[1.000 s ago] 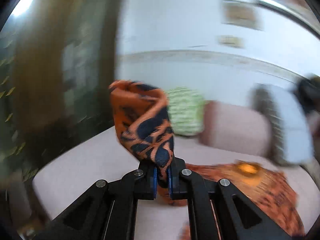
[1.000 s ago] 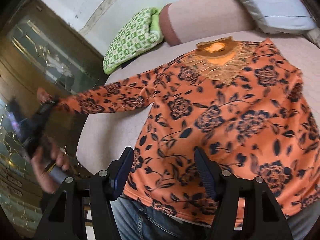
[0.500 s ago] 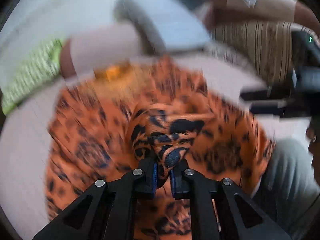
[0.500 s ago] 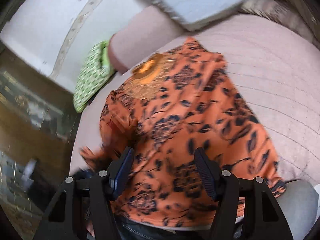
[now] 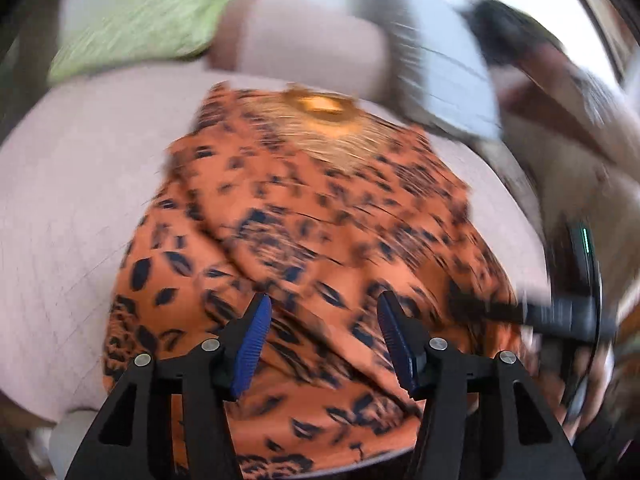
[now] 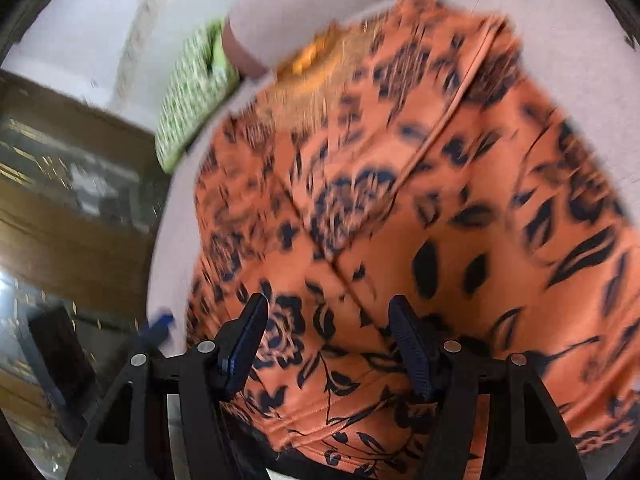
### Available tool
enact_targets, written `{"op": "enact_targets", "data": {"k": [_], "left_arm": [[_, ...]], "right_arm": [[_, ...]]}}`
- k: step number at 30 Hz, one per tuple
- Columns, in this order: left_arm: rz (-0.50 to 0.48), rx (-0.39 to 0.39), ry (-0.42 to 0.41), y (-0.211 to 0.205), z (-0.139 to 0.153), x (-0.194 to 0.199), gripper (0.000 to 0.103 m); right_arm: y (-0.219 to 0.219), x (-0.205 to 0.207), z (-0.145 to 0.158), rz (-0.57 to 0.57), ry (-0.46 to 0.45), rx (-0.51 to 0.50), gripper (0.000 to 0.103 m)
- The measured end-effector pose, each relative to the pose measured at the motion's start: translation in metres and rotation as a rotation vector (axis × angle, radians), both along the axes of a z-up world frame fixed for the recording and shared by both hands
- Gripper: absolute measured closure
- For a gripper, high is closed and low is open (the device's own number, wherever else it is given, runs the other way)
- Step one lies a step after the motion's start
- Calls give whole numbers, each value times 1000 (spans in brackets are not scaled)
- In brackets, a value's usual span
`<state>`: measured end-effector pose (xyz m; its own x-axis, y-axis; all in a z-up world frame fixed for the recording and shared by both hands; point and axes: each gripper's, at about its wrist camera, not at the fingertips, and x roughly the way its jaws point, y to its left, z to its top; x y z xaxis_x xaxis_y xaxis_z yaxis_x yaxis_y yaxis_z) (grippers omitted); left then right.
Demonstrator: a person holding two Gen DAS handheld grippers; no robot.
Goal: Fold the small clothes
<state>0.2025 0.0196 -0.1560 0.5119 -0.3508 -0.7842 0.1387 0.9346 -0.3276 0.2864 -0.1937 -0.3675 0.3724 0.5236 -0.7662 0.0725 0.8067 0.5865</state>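
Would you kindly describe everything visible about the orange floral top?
The orange top is thin, soft-looking fabric printed with dark blue flowers and leaves, with a gold embroidered neckline. It lies on the pale pink cushion, neckline away from the cameras. Its sleeves are folded in over the body, leaving diagonal creases. Both grippers are above it, fingers apart, gripping nothing.

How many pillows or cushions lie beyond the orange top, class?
3: a green pillow at far left, a pink bolster behind the neckline of the orange top, and a grey-white cushion to its right. Blur may hide others.
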Motion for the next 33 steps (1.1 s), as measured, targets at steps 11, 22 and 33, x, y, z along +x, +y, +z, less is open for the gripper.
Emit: {"op": "enact_targets", "data": {"k": [11,22,33], "left_arm": [[270,-290,201,77,-35,81,48],[333,-423,237,104,-74,138,48],[456,-666,276,133,-137,201,63]], "right_arm": [[37,-27,28,120,-100,-441,100],[15,-23,42,102,-50,-434,92],[86,160,76,247,-142,-110,44]]}}
